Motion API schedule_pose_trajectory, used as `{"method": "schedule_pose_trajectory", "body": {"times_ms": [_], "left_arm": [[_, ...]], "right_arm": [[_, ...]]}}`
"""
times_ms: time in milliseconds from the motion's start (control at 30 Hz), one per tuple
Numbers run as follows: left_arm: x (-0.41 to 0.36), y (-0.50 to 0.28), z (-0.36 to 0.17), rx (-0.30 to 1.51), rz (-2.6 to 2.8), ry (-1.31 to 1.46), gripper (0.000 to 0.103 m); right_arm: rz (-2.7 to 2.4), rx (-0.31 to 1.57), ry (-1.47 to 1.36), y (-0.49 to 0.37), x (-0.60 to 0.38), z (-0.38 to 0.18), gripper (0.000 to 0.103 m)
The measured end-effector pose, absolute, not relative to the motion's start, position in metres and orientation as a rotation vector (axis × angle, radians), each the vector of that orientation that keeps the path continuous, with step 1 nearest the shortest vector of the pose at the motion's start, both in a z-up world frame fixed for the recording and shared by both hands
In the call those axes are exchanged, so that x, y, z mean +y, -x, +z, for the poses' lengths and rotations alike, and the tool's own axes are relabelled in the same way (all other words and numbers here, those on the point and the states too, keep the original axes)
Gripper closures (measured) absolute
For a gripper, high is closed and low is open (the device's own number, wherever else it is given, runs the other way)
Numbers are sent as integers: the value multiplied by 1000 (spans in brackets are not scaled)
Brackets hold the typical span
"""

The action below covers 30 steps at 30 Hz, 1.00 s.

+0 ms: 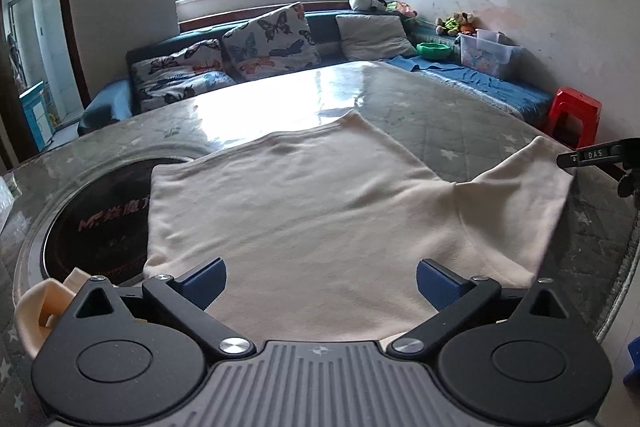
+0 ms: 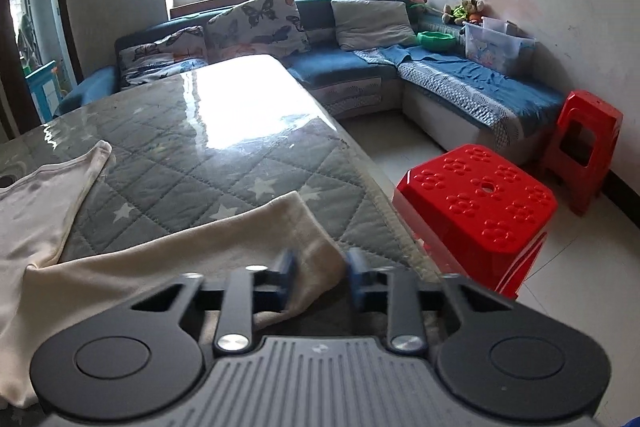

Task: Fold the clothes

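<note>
A cream T-shirt (image 1: 304,203) lies spread flat on the quilted grey table (image 1: 432,119). My left gripper (image 1: 320,285) is open, its blue pads wide apart just above the shirt's near edge. A cream fold (image 1: 44,303) bunches at its left side. The shirt's right sleeve (image 1: 524,203) reaches toward the table's right edge. In the right wrist view that sleeve (image 2: 224,251) lies between the blurred pads of my right gripper (image 2: 320,279), which are partly closed around the sleeve end. The right gripper's tip also shows in the left wrist view (image 1: 596,155).
A round black induction cooktop (image 1: 96,219) is set into the table at the left, partly under the shirt. Two red plastic stools (image 2: 476,207) stand on the floor right of the table. A blue corner sofa (image 2: 360,67) with pillows runs along the far walls.
</note>
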State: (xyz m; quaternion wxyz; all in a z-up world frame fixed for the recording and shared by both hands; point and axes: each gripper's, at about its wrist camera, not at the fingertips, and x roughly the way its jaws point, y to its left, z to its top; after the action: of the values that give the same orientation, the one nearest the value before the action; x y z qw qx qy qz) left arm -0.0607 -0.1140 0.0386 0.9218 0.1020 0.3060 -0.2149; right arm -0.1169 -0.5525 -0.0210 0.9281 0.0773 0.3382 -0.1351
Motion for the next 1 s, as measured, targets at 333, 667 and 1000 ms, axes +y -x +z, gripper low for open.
{"method": "schedule_pose_trajectory", "body": {"times_ms": [333, 667, 1000], "left_arm": [[-128, 62, 24, 663, -470, -241, 0], [-105, 66, 25, 660, -428, -216, 0], [-36, 48, 36, 654, -237, -139, 0]], "right_arm": [[-371, 658, -88, 134, -556, -12, 98], [-260, 626, -31, 131, -524, 12, 47], [157, 621, 32, 99, -412, 24, 23]]}}
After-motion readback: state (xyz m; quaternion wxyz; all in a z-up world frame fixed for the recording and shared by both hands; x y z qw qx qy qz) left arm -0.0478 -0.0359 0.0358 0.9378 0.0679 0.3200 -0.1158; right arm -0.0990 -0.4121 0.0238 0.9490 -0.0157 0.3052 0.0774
